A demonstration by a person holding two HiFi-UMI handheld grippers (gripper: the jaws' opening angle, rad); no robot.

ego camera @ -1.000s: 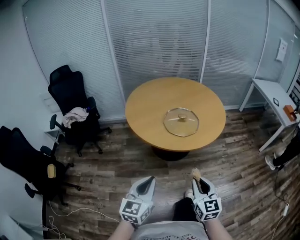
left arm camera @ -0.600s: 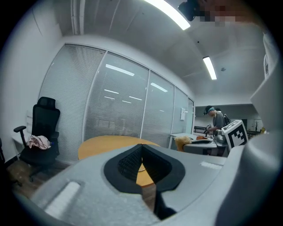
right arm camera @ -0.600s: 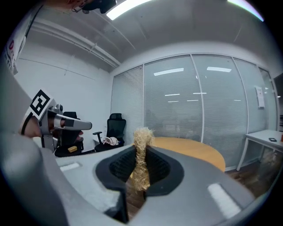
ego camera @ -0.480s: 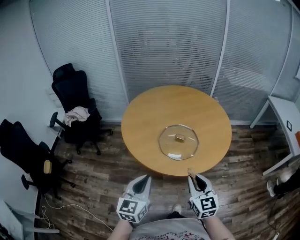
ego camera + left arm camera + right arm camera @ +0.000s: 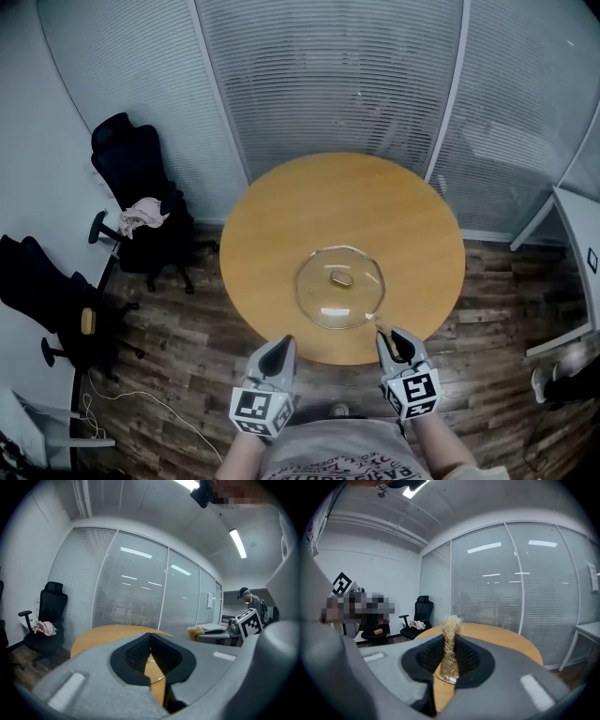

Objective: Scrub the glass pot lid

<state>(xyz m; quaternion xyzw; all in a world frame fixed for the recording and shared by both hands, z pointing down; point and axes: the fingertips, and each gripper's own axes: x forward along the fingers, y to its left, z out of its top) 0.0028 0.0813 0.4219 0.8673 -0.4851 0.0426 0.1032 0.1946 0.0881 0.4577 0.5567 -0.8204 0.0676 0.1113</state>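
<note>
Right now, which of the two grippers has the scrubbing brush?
The right gripper: its jaws are shut on the straw-coloured brush. The left gripper has its jaws together with nothing between them.

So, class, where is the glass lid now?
Head view: the glass lid lies on the round table near its front edge, just ahead of the right gripper.

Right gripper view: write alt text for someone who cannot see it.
The right gripper has its jaws shut on a straw-coloured fibre brush, its tuft standing upright above them. Beyond lies a round wooden table, with blind-covered glass walls behind and a black office chair at left.
</note>
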